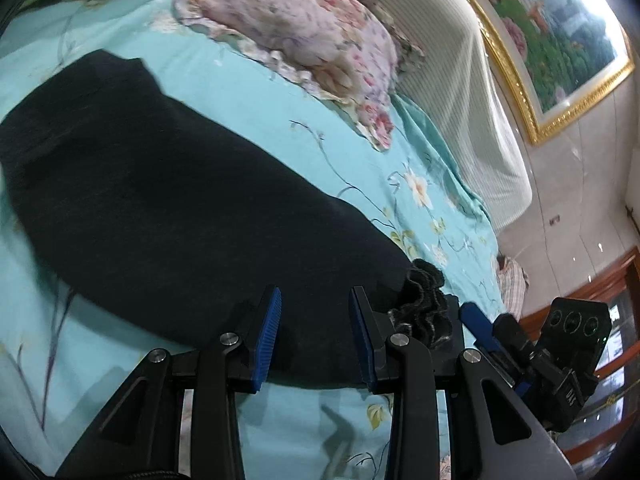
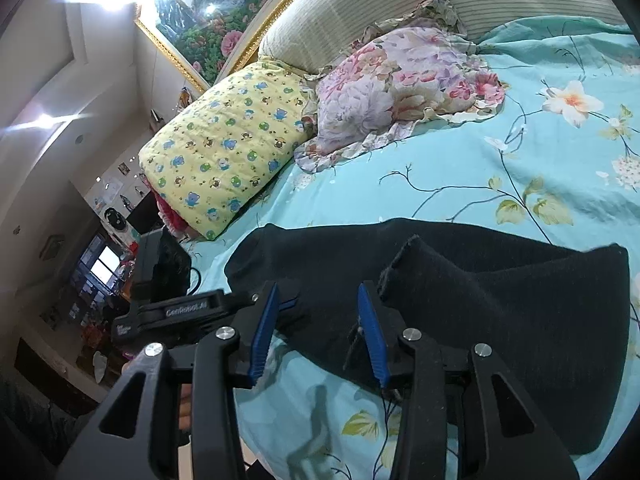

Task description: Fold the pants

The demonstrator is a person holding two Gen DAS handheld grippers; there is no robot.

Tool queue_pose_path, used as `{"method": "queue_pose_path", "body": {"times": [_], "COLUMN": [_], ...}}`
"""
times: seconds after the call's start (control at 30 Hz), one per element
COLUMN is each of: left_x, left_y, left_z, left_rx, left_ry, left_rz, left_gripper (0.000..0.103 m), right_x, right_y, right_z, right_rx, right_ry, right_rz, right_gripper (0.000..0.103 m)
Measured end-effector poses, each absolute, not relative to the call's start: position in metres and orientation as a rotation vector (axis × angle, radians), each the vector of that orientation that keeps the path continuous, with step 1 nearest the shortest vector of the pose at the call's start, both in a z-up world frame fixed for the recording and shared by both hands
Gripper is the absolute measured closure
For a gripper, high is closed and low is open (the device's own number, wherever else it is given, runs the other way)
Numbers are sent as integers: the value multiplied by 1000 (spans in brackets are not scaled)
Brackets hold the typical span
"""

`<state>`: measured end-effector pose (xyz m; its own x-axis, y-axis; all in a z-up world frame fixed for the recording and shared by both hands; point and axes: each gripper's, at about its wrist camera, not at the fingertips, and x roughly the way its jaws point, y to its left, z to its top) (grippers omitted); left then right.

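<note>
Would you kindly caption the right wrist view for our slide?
Open right gripper above black knit pants on a turquoise floral bedsheet.

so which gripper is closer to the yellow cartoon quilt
Left, by position only. In the right wrist view the left gripper sits on the side toward the yellow quilt. The right gripper is over the black pants, farther along the bed edge.

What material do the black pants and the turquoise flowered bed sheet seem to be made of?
The black pants look like a thick, matte knit, perhaps fleece or wool blend: fuzzy surface, soft rounded folds, a gathered elastic end. The turquoise flowered bed sheet looks like smooth woven cotton or polyester: flat printed pattern, fine creases, slight sheen.
</note>
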<state>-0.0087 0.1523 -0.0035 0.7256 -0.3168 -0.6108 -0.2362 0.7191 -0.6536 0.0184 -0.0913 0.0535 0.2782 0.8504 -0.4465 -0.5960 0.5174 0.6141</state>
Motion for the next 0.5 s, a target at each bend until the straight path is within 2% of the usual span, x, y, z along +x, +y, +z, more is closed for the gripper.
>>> {"method": "queue_pose_path", "body": {"times": [0.1, 0.23, 0.33, 0.5], "left_x": [-21, -34, -46, -61], "left_y": [161, 172, 180, 195], "left_z": [-5, -6, -6, -7], "left_rx": [-801, -825, -846, -877], "left_ry": [775, 766, 755, 733], "left_rz": [-14, 21, 44, 83], "left_gripper": [68, 68, 61, 60], "right_x": [23, 30, 35, 40], "right_y": [-84, -71, -62, -45], "right_z": [58, 63, 66, 69], "right_rx": [345, 327, 321, 299], "right_ry": [824, 825, 825, 831], "right_rz": [1008, 1029, 1050, 1080], "right_gripper": [50, 50, 50, 50]}}
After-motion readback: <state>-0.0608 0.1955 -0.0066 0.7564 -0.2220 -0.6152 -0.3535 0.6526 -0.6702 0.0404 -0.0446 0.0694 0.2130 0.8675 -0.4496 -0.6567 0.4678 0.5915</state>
